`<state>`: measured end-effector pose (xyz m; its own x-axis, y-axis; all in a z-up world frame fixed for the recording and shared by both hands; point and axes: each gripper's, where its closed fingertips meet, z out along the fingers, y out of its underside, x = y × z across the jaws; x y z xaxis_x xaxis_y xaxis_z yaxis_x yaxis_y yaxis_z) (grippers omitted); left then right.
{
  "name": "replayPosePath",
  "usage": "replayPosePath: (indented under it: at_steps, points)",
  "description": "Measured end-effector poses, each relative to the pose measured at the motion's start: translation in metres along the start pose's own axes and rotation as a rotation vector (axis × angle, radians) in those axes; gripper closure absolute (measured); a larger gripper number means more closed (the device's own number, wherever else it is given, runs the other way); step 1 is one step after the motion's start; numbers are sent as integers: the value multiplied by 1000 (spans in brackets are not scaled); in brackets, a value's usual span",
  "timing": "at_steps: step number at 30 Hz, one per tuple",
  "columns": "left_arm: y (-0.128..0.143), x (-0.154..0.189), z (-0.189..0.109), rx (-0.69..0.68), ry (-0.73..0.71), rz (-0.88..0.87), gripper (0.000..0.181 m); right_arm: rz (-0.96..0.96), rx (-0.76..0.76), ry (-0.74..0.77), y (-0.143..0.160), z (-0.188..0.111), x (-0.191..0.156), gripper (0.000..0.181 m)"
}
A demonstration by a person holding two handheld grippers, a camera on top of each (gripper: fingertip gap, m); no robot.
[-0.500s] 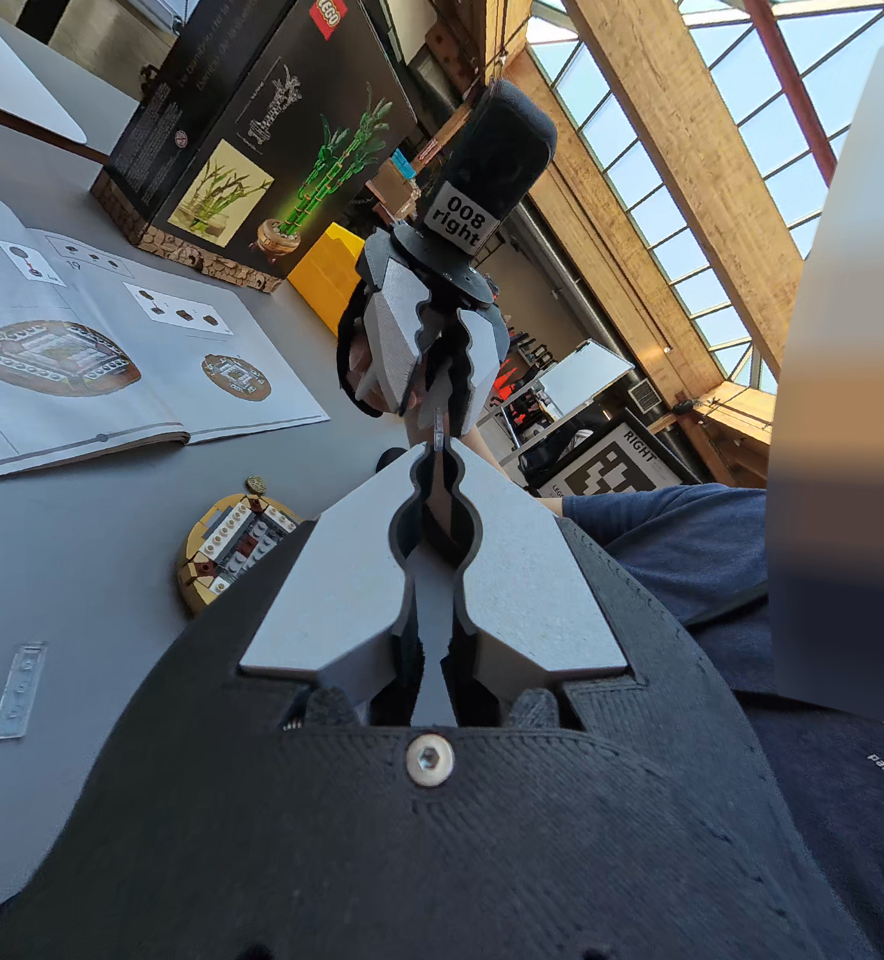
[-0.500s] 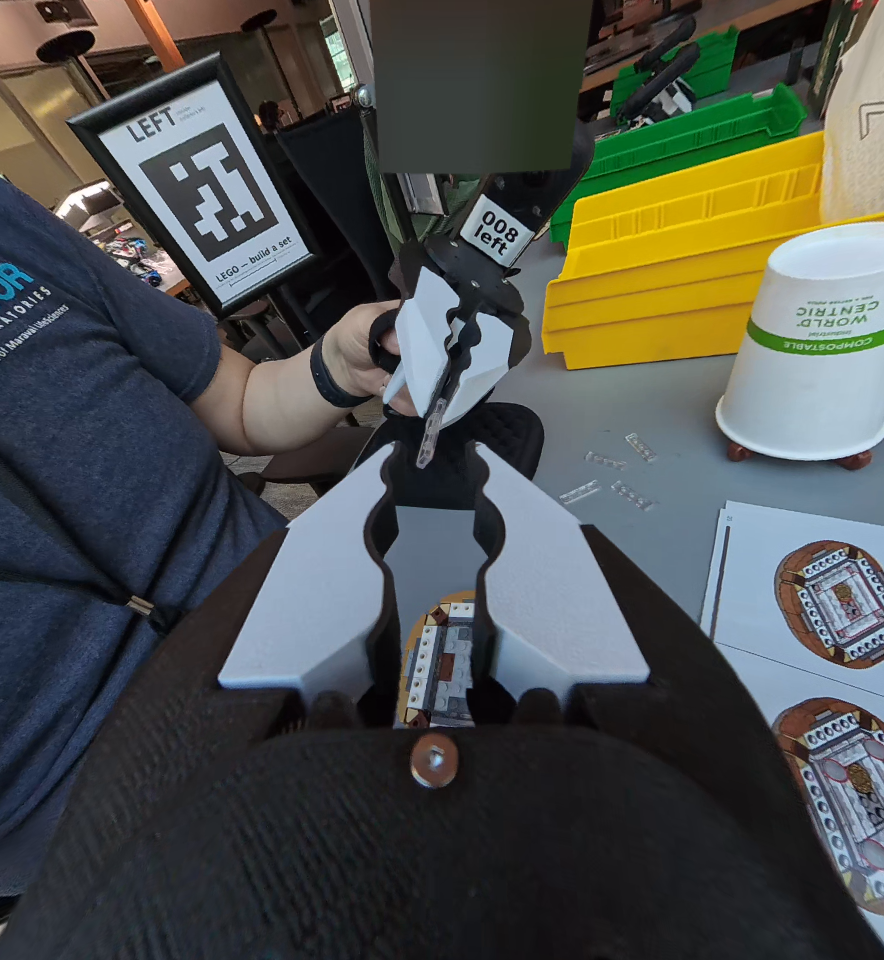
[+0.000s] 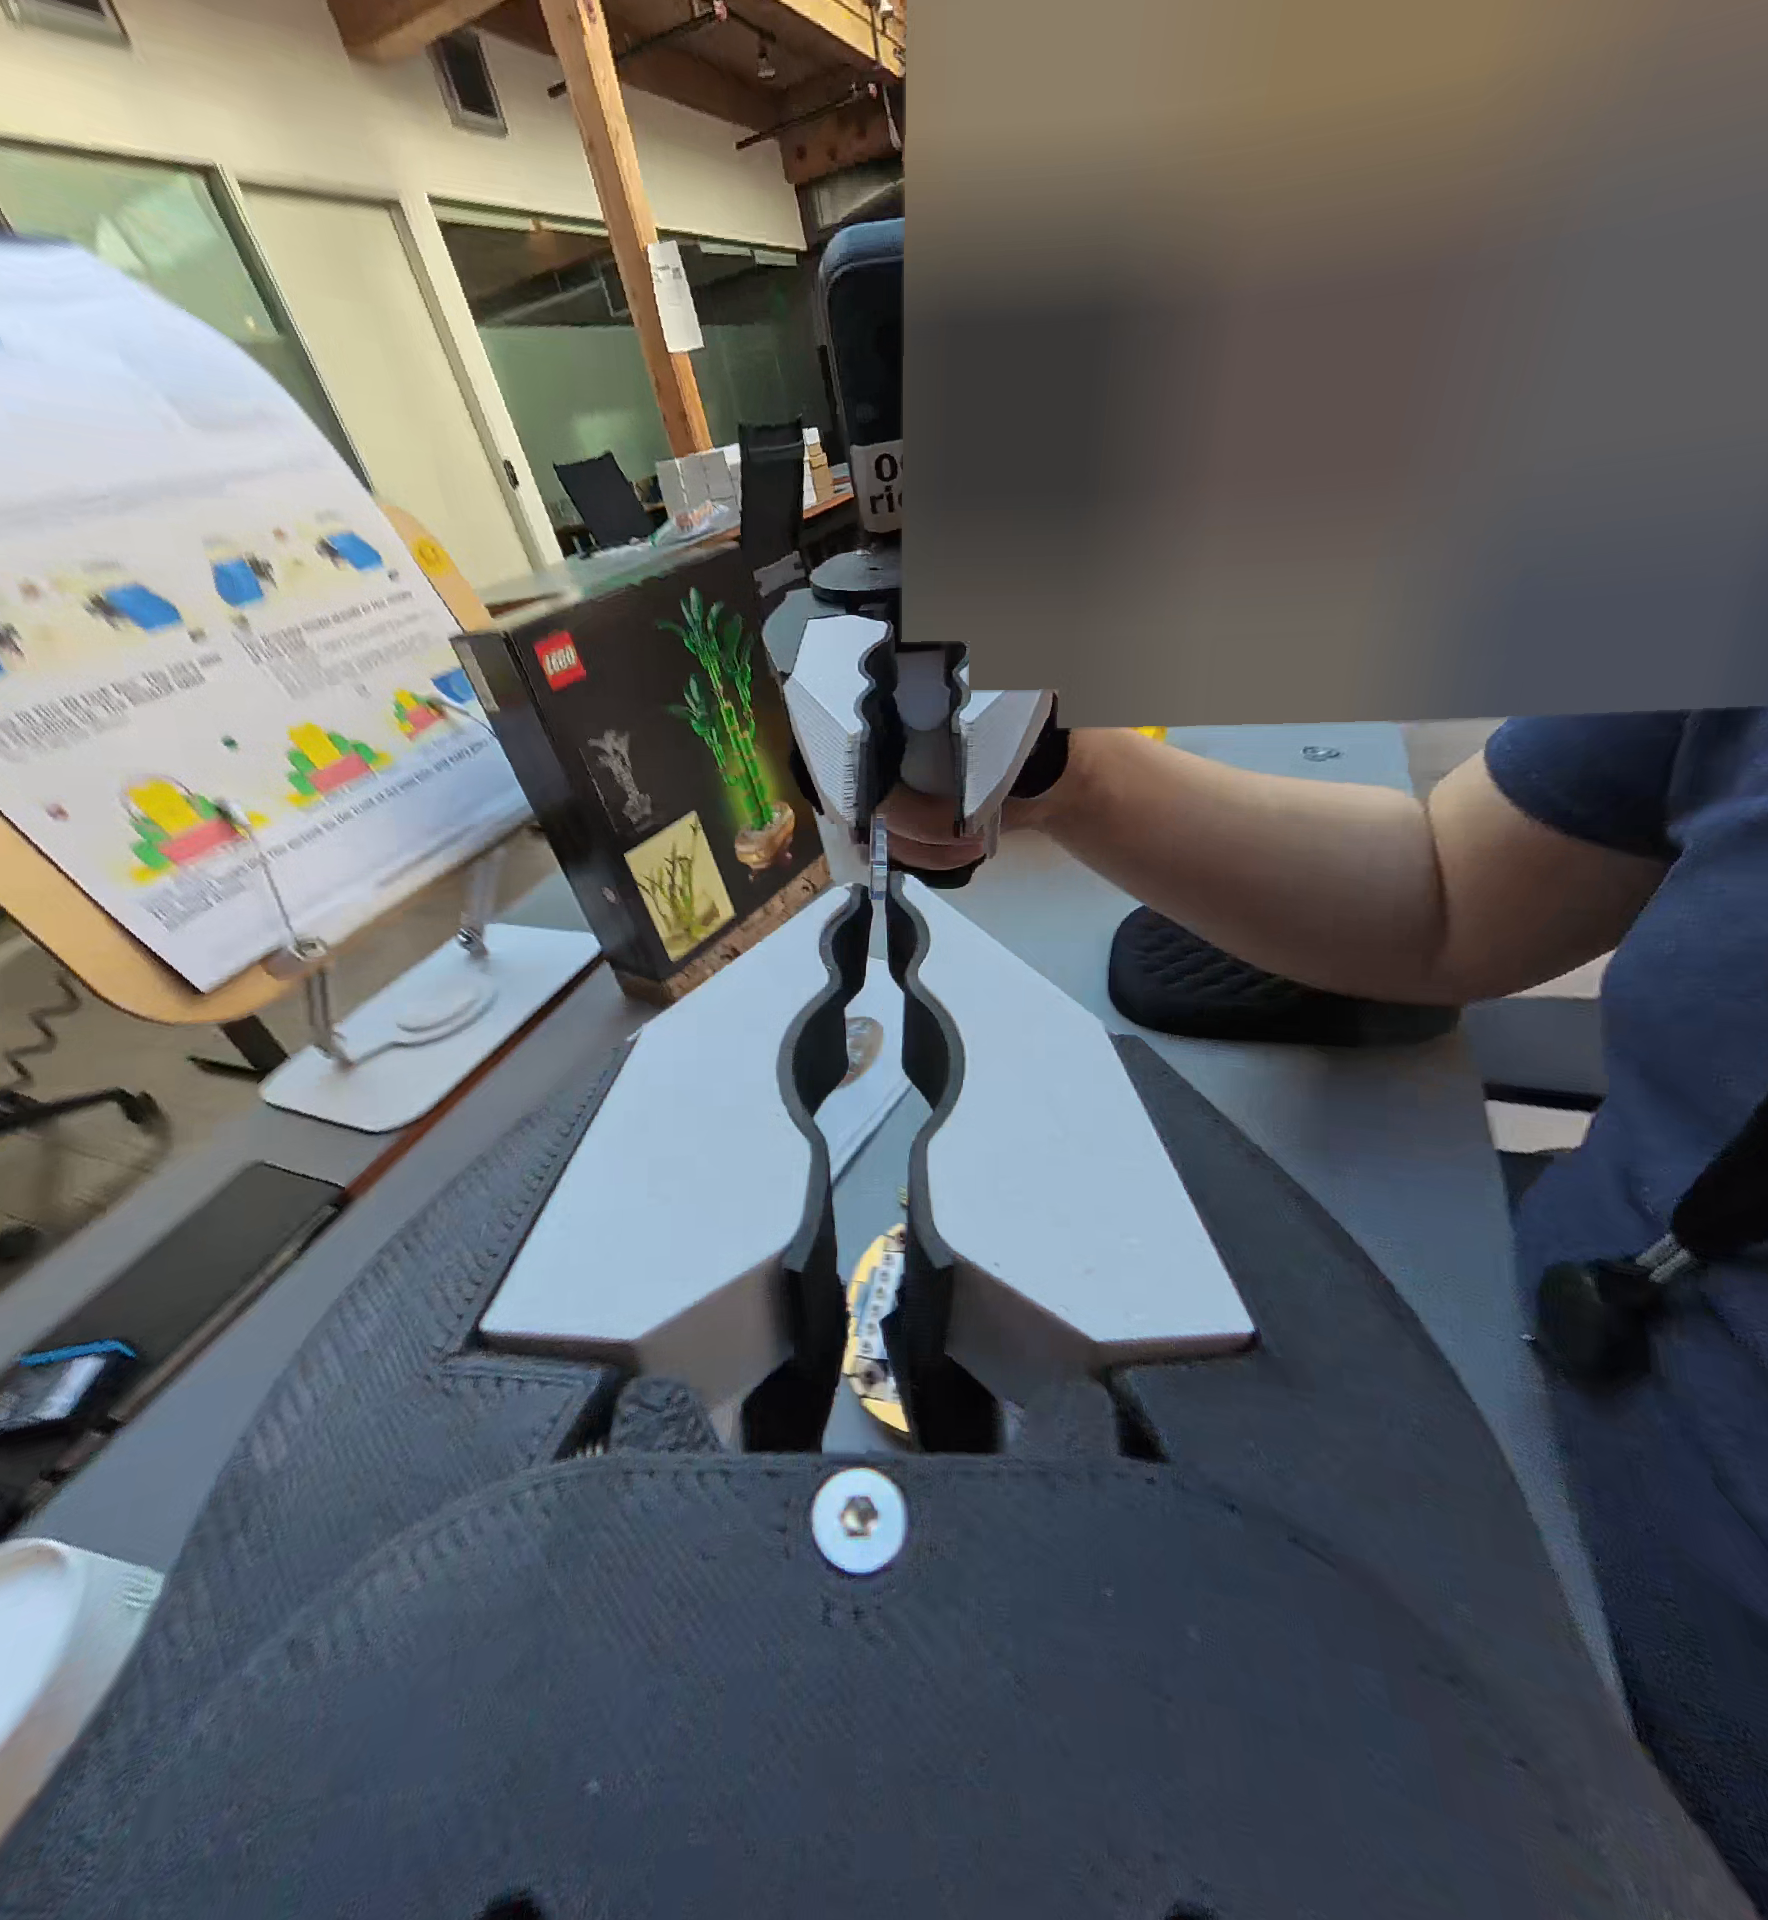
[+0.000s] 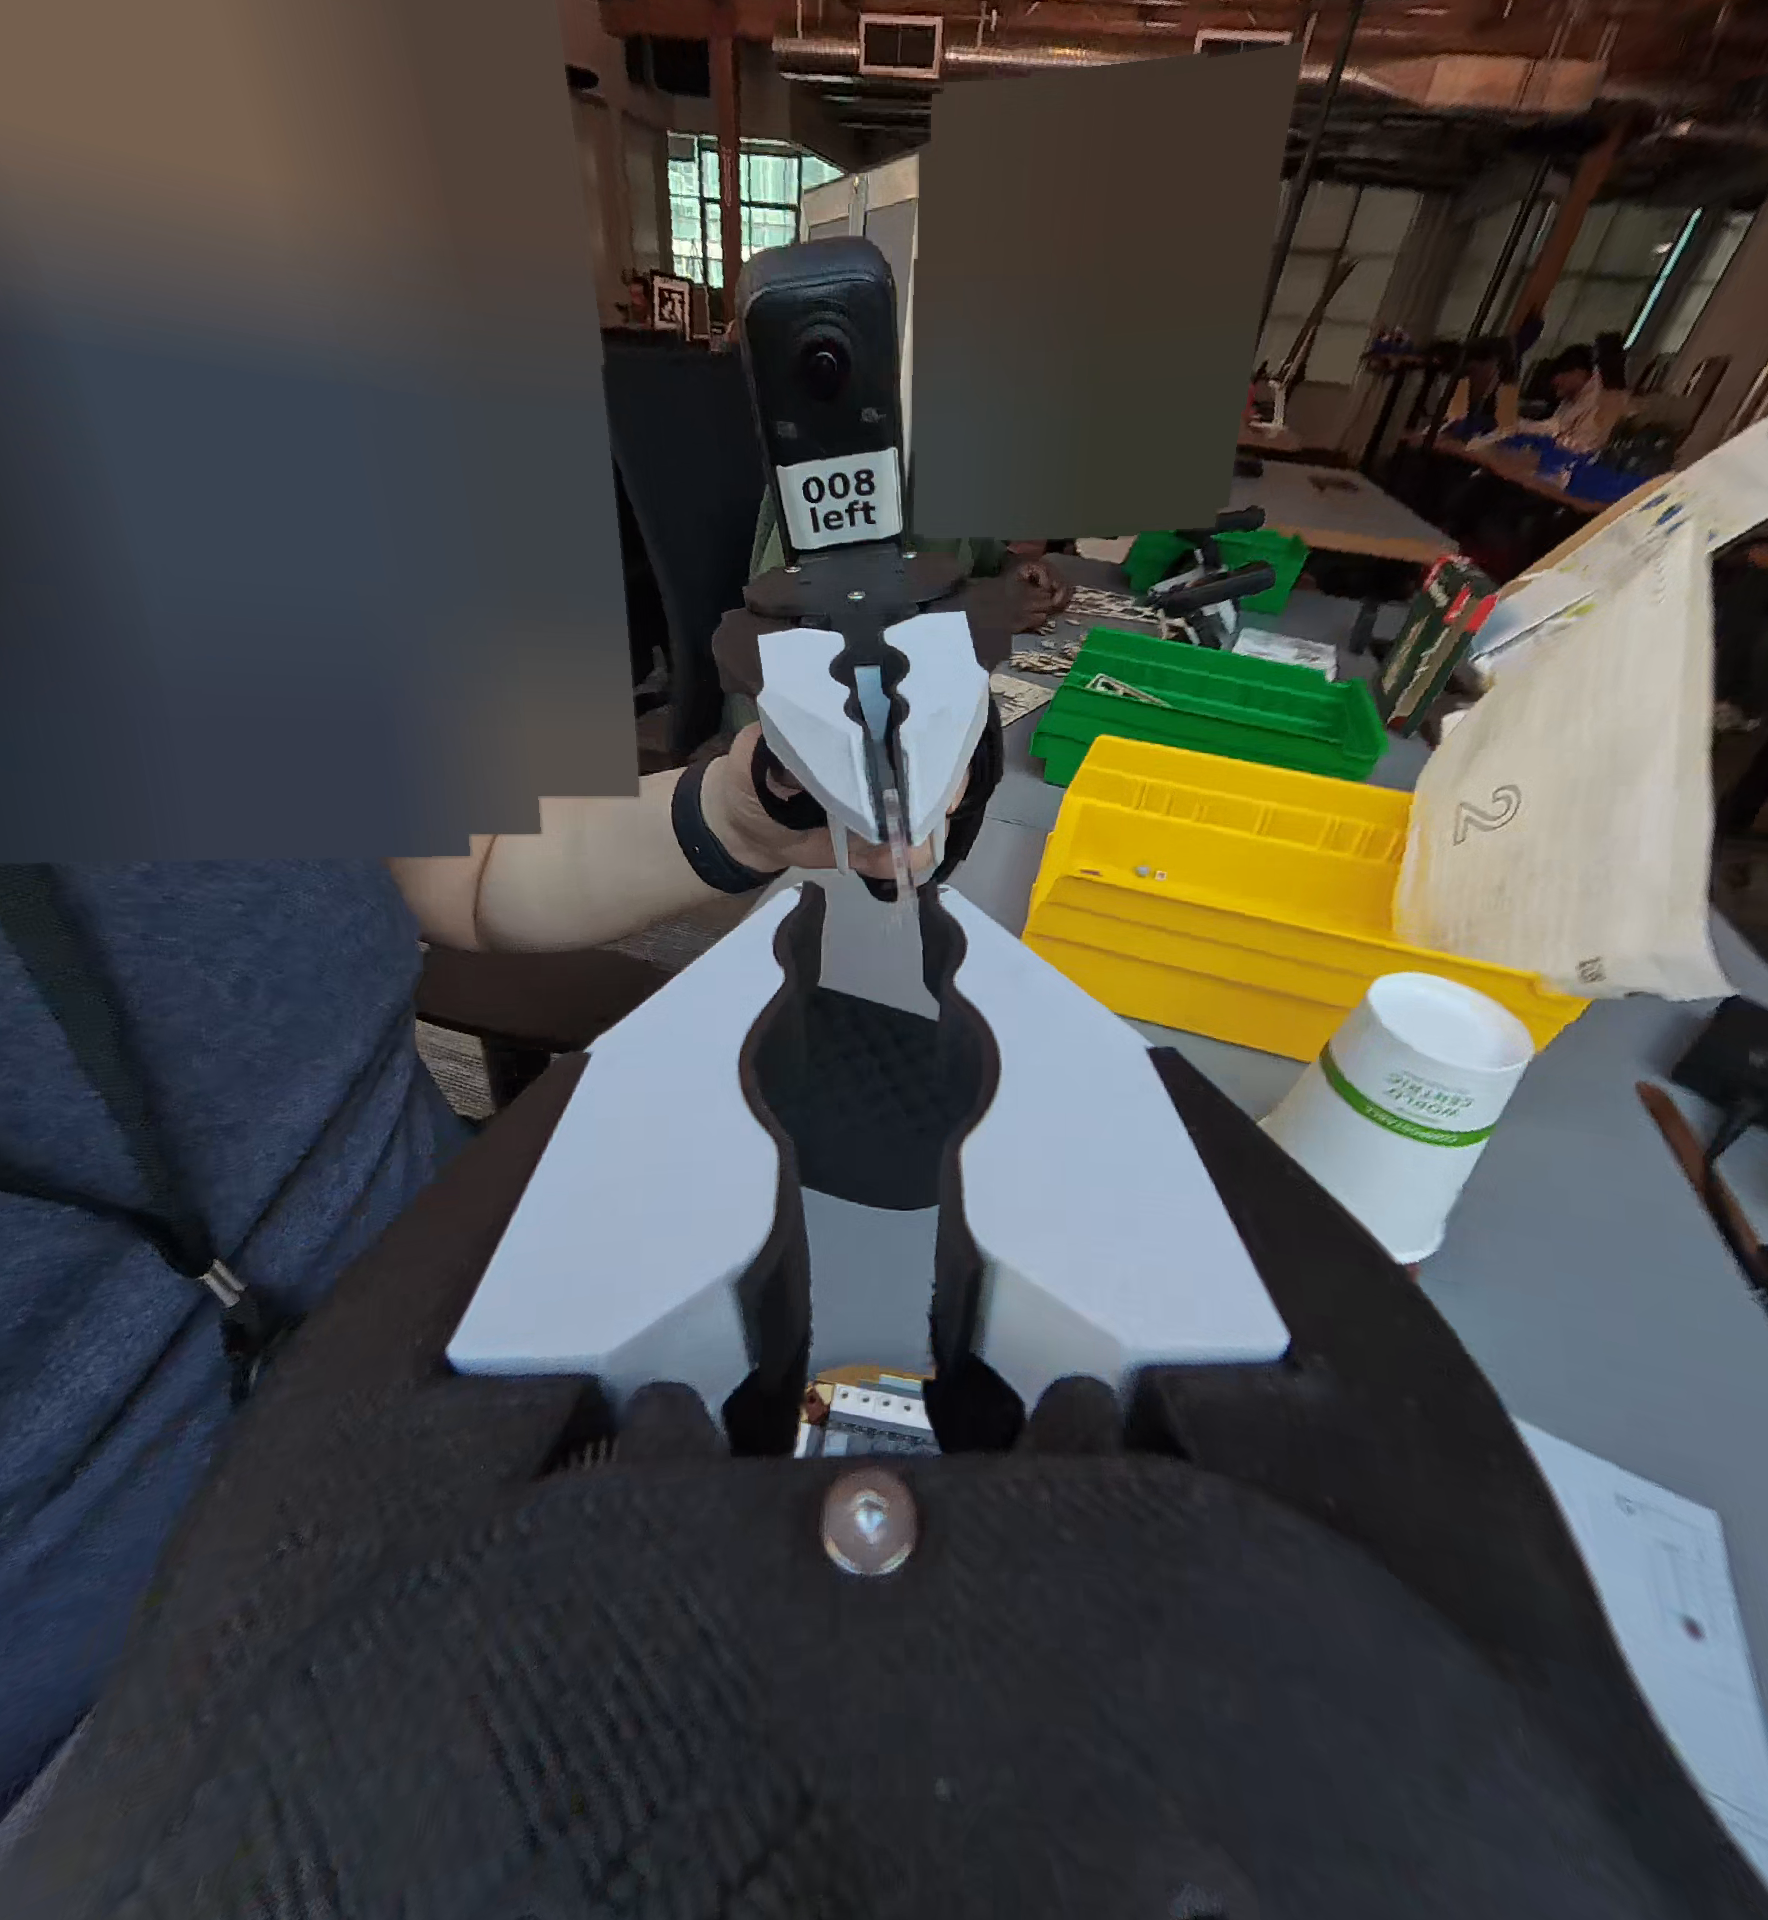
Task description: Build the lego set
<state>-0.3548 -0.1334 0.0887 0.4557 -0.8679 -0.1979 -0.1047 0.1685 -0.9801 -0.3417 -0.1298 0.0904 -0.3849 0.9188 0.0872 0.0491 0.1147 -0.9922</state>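
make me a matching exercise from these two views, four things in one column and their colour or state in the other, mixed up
Things:
1. left tongs
2. right tongs
3. paper cup
4. nearest storage bin

States or colours:
A. yellow
B. open, tips either side of the clear piece
C. upside down on the table
D. shut on a thin clear piece

Pairs: 1-D, 2-B, 3-C, 4-A

Bright daylight, wide-angle edge distortion, motion blur smearing the surroundings.
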Motion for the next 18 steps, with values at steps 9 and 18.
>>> replayPosePath:
  at_steps: [9, 18]
  points:
    - [-90, 30, -8, -60, 89, 678, 180, -582, -43, 205, -74, -11, -28, 173]
    - [-158, 80, -18, -51, 33, 1145, 180, -1002, -98, 310, -152, -10, -91, 164]
